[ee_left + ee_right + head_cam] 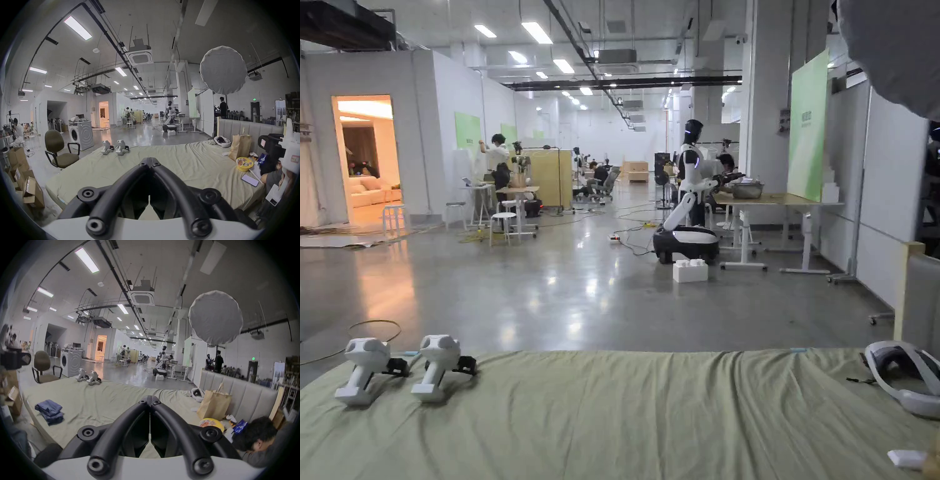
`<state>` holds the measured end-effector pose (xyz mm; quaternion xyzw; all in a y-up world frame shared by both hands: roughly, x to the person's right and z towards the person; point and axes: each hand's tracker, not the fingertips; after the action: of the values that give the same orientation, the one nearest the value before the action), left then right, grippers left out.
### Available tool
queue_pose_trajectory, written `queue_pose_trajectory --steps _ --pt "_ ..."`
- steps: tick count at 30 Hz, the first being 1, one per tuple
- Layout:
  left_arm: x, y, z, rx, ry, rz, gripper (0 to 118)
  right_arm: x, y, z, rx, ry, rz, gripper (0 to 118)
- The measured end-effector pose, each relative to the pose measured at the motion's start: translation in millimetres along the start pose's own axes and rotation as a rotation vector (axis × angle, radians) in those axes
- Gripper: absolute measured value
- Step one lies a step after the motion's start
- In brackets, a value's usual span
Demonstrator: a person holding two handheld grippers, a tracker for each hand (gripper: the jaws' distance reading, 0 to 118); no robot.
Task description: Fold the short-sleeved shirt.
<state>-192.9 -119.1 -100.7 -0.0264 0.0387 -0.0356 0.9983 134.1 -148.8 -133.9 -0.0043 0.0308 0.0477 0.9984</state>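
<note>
A folded stack of blue cloth (49, 412) lies on the green bedsheet (100, 400) near the bed's left edge, in the right gripper view; I cannot tell whether it is the shirt. My right gripper (150, 398) hangs above the sheet to the right of the stack, its black jaws shut with nothing between them. In the left gripper view my left gripper (150, 160) also hovers over bare sheet (170, 164), jaws closed together and empty.
Two spare white grippers (403, 369) stand at the bed's far left corner. A white headset (903, 375), a paper bag (214, 404), a yellow bowl (244, 164) and a phone (250, 180) crowd the headboard side, where a person (259, 434) leans. An office chair (60, 149) and boxes (30, 191) stand left.
</note>
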Motion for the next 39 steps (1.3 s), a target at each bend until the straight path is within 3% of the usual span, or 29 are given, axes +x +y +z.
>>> queue_pose_trajectory --steps 8,17,18,19,20,22,23,24,25,26,33,39 --pt "-2 0 -9 0.006 -0.020 0.012 1 26 4 -2 -0.031 0.006 -0.143 3" --pt "0 4 -13 0.016 -0.054 0.016 5 22 11 -2 -0.040 0.021 -0.118 3" --pt "0 4 -13 0.016 -0.050 0.017 34 21 12 -2 -0.039 0.025 -0.116 15" --pt "-2 4 -13 0.018 -0.049 0.017 74 21 13 -2 -0.033 0.031 -0.115 26" --pt "-4 6 -15 0.008 -0.062 0.023 94 23 15 -3 -0.035 0.039 -0.111 37" --pt "-6 8 -12 0.021 -0.077 0.027 94 24 17 -3 -0.038 0.061 -0.115 67" --pt "-7 9 -12 0.023 -0.075 0.027 95 25 19 -3 -0.033 0.066 -0.120 86" --pt "-7 10 -12 0.027 -0.074 0.026 101 25 20 -3 -0.031 0.070 -0.128 111" --pt "-8 10 -12 0.034 -0.069 0.025 110 26 21 -4 -0.028 0.076 -0.142 118" --pt "-8 11 -13 0.037 -0.059 0.026 118 25 22 -1 -0.019 0.099 -0.164 118" --pt "-12 21 -11 0.036 -0.132 0.072 118 18 28 3 0.032 0.098 -0.120 118" --pt "-4 18 -7 0.071 -0.139 0.073 118 19 27 2 0.013 0.152 -0.165 118"
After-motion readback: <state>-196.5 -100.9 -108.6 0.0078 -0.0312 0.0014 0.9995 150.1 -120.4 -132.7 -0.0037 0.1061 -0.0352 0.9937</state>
